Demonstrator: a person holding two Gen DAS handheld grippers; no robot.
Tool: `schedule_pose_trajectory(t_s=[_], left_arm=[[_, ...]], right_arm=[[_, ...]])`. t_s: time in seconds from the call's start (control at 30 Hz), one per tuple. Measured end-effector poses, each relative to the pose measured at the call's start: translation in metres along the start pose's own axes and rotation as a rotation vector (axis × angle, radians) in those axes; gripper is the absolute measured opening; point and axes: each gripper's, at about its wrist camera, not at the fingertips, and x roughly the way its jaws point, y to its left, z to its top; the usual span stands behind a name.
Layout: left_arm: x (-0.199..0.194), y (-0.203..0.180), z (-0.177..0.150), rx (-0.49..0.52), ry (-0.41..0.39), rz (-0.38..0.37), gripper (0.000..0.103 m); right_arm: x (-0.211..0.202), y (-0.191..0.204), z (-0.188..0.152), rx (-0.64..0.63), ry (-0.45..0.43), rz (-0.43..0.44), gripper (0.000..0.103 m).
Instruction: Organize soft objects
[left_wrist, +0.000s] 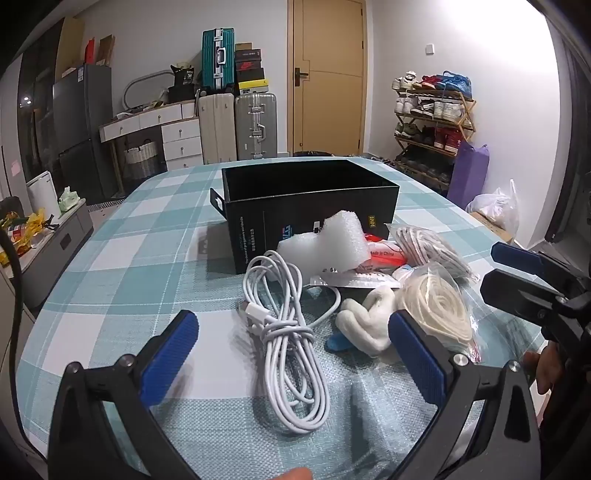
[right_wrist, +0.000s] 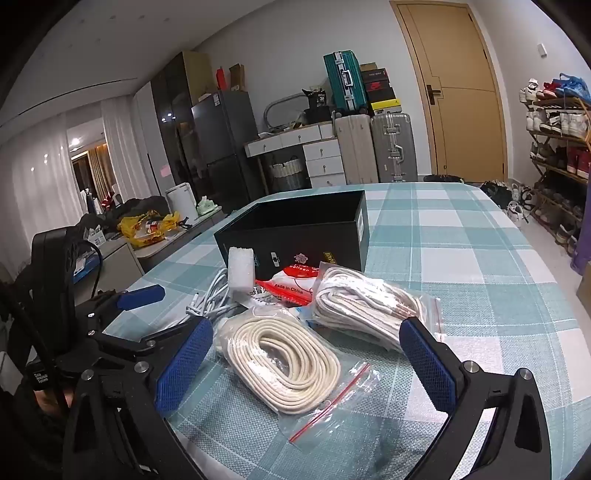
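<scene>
A black open-top box (left_wrist: 310, 199) (right_wrist: 295, 229) stands on the checked tablecloth. In front of it lies a pile: white foam block (left_wrist: 325, 240) (right_wrist: 242, 271), coiled white cable (left_wrist: 284, 332) (right_wrist: 210, 299), red-and-white packet (left_wrist: 384, 254) (right_wrist: 291, 286), white cloth wad (left_wrist: 369, 317), and two zip bags of cream cord (right_wrist: 288, 362) (right_wrist: 369, 299) (left_wrist: 439, 314). My left gripper (left_wrist: 291, 350) is open above the cable. My right gripper (right_wrist: 310, 358) is open over the nearer cord bag, touching nothing. Each gripper shows at the other view's edge.
The teal checked tablecloth (right_wrist: 461, 258) covers the table, with bare cloth right of the box. Beyond the table stand suitcases (left_wrist: 255, 122), a drawer unit (left_wrist: 177, 133), a door (left_wrist: 328, 74) and a shoe rack (left_wrist: 432, 122). A hand (left_wrist: 543, 369) shows at the right.
</scene>
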Motion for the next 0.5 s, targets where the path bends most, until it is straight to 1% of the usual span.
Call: schedule_pose_trajectory(t_s=[0.5], left_arm=[[0.0031, -0.0002, -0.0017, -0.003, 0.004, -0.002, 0.103]], right_arm=[[-0.0026, -0.0007, 0.0010, 0.003, 0.002, -0.001, 0.103]])
